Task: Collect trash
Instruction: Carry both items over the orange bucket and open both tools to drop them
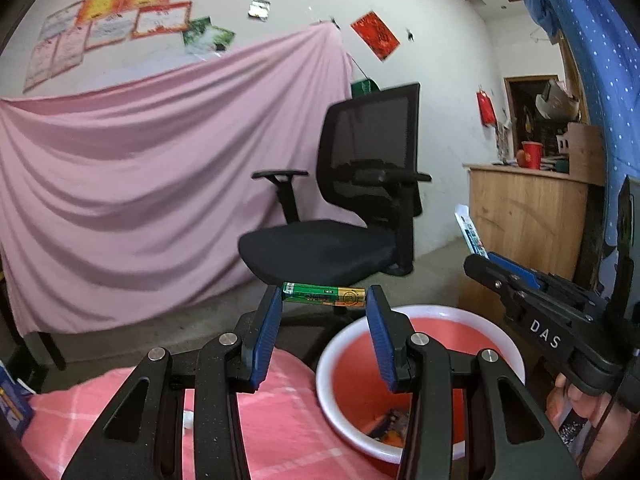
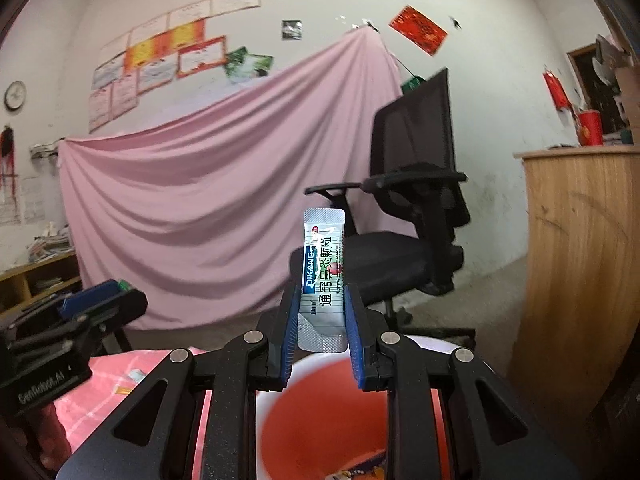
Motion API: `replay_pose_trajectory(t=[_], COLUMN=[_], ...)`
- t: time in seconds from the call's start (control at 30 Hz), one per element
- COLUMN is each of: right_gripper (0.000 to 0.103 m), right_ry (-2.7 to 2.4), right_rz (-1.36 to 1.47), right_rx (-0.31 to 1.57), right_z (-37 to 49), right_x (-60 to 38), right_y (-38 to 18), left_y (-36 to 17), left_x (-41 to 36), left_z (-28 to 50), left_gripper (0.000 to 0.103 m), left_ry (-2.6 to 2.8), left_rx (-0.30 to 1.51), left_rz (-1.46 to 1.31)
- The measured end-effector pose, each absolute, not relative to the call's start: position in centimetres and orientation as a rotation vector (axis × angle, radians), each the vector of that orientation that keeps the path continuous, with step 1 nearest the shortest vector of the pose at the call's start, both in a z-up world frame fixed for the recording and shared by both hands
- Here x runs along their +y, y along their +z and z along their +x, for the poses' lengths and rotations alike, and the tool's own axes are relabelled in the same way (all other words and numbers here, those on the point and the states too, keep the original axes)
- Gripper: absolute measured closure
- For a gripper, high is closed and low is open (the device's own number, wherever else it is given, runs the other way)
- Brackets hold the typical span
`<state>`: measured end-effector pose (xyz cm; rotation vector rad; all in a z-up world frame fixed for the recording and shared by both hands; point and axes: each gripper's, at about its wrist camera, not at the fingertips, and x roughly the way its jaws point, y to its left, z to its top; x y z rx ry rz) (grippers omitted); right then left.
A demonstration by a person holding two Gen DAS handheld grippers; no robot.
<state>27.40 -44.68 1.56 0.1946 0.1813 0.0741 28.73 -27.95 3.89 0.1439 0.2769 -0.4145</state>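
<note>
Only in the left wrist view: green-and-gold battery pinched end to end between the left gripper fingers, its print too small to read. Only in the right: sachet marked "DIKANG" upright, clamped between the right gripper fingers. Below both fingertips, red basin with white rim; scraps at its bottom, cut off and unclear.

The battery sits between the left gripper's fingers, left of the basin. The chair stands far behind.
</note>
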Motion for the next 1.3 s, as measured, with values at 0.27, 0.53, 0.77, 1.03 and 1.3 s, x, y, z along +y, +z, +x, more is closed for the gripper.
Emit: replay_pose_trajectory(t=[0.27,0.53,0.77,1.03,1.3], right_gripper=[0.082,0.082,0.082,0.082,0.071], right_ry=[0.047,0.038,0.027,0.015,0.016], right_rz=[0.211,0.225,0.238,0.260,0.269], right_rx=[0.292,0.342,0.388,0.431,0.452], right_z=[28.8,29.4,29.8,30.2,30.5], right_x=[-45.5,-46.1,-46.3,-46.9,-46.9], right_y=[0.2,-0.6,-1.0,-1.5,-1.7], left_y=[2.5,1.6,0.1,-0.9,-0.9], left_x=[-29.2,-29.8,-30.5,-30.6,-29.4], left_z=[30.8,32.0,33.1,33.8,33.7], left_gripper=[0.065,0.065,0.065,0.063,0.053], left_ry=[-0.459,-0.489,-0.517,-0.521,-0.493], left_rx=[0.416,0.516,0.610,0.670,0.672], left_rz=[0.108,0.088,0.074,0.049,0.024])
